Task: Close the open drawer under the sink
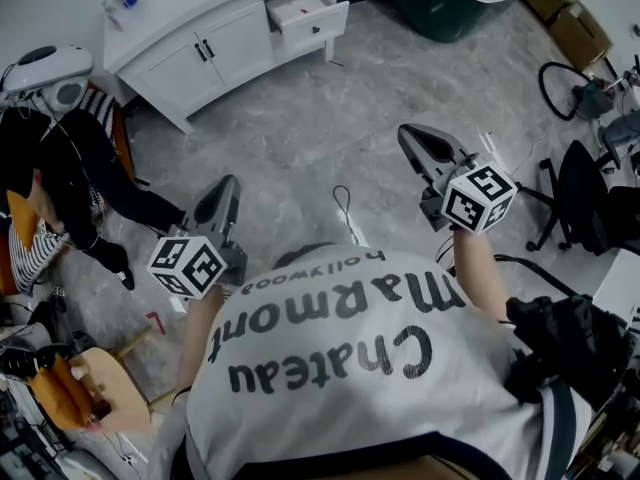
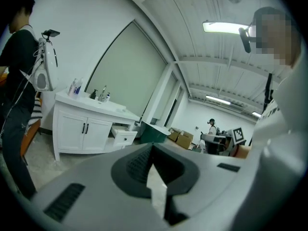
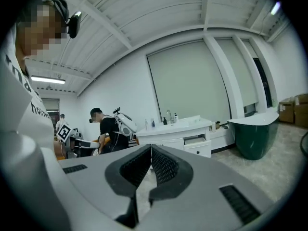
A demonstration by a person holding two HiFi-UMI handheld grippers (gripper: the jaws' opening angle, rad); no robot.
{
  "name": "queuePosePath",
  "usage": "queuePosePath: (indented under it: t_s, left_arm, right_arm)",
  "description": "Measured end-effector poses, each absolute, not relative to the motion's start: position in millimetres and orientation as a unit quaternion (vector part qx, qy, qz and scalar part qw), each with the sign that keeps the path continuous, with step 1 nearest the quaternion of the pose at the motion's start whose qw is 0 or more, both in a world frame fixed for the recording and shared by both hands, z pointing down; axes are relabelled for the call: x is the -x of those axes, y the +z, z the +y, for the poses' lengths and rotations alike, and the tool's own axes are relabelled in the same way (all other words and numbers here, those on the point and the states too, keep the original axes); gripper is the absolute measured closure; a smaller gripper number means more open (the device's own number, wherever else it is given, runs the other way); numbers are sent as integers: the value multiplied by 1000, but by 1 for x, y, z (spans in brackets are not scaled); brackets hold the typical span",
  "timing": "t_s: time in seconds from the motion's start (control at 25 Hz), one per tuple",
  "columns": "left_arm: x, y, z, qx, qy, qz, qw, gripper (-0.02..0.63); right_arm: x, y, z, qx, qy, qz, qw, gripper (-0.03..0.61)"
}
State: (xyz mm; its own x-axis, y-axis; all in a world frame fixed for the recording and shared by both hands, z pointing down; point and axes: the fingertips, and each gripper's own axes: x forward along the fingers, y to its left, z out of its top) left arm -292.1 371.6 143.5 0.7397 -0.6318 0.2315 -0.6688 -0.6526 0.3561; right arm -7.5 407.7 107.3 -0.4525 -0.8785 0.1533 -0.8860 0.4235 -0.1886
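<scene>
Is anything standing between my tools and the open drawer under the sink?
Nothing visible. Only bare floor lies between the left tool, the right tool and the open drawer. A thin cable loop lies near the tools; a person is off left.

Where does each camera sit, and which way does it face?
Head view: on the person's head, facing steeply down; shows shirt, left claw, right claw.
Left gripper view: on the left claw, facing the vanity along shut jaws; shirt at right.
Right gripper view: on the right claw, facing the vanity too; jaws shut, shirt at left.
Shared: all three show the open drawer.
</scene>
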Motion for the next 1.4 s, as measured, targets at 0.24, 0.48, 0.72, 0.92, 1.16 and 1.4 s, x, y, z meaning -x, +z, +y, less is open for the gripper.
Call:
queuePosePath:
  t_s: [0.24,0.48,0.72,0.92,1.16,1.4]
  left_arm:
    - [274,148,359,-894,72,-388,210,606]
    - [272,166,338,-895,103,-375,217,606]
    - [239,175,289,-908,98,-325,247,606]
    - [220,178,236,-917,114,-288,251,606]
    - [199,157,167,-932,123,-242,238,606]
    - [189,145,96,-949,123,-198,212,606]
  right_arm:
    - [-24,124,390,-520,166,-838,-14,566]
    - [-22,145,376,-525,171,-833,27,566]
    - [-37,168,357,-549,200,-809,60,566]
    - [-45,169,318,-572,209,-791,63,566]
    - [-47,152,255,-600,209,-771,48,566]
    - [-41,146,204,-628,203,-750,51,566]
